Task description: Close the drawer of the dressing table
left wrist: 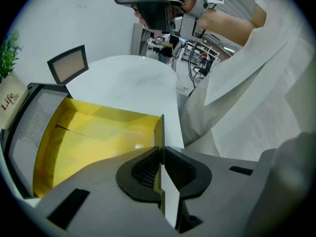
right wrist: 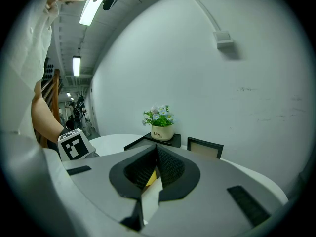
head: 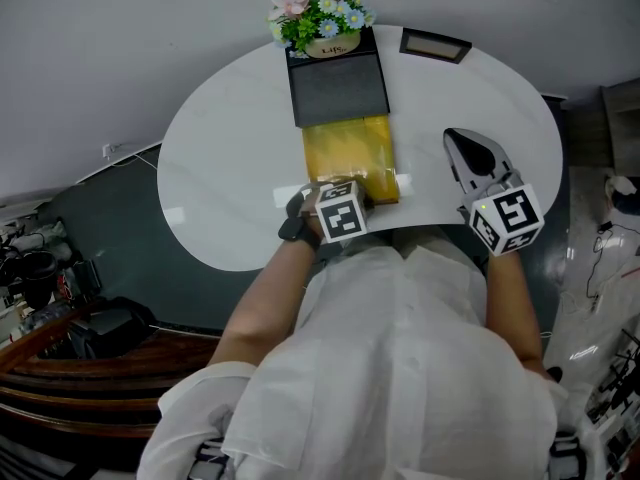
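The yellow drawer [head: 348, 153] stands pulled out toward me from the black dressing box [head: 337, 86] on the white table [head: 225, 173]. My left gripper [head: 343, 200] points steeply down at the drawer's near end. In the left gripper view its jaws [left wrist: 162, 154] are shut on the thin front wall [left wrist: 161, 132] of the drawer, and the drawer's yellow inside [left wrist: 94, 137] is bare. My right gripper [head: 472, 150] hovers over the table to the right of the drawer, shut with nothing in it [right wrist: 157, 151].
A pot of flowers [head: 322, 16] sits on the back of the black box. A small picture frame [head: 434, 45] stands at the table's far right. The table's near edge runs just under my hands. Dark furniture and clutter [head: 60, 298] fill the floor at the left.
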Tool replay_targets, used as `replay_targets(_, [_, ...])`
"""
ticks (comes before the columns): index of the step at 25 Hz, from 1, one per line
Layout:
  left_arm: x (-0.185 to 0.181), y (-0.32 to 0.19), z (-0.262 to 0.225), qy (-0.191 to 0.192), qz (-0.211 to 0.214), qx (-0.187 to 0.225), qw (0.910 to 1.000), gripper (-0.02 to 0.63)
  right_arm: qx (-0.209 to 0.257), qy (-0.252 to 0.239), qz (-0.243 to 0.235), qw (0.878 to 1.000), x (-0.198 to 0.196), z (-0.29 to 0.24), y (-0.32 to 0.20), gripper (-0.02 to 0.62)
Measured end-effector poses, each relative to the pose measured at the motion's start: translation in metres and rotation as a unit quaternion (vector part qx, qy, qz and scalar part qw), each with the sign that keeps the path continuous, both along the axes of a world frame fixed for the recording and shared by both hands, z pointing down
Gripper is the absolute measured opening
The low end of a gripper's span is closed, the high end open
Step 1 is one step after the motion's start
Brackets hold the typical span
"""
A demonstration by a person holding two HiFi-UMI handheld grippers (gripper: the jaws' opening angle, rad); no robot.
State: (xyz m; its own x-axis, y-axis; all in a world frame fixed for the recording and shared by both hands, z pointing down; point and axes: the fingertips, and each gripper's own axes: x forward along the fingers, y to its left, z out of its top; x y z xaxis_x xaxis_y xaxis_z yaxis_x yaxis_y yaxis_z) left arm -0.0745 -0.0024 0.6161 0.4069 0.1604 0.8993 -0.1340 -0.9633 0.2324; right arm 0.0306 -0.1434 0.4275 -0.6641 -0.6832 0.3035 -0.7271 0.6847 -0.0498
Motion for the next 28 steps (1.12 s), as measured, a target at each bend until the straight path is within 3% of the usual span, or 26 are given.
replay_targets(28, [0.002,-0.016,-0.026,0.010,-0.002,-0.016,0.9998,0.029,-0.005,-0.001,-0.008,1.000,-0.003,0.005,-0.010,0.009])
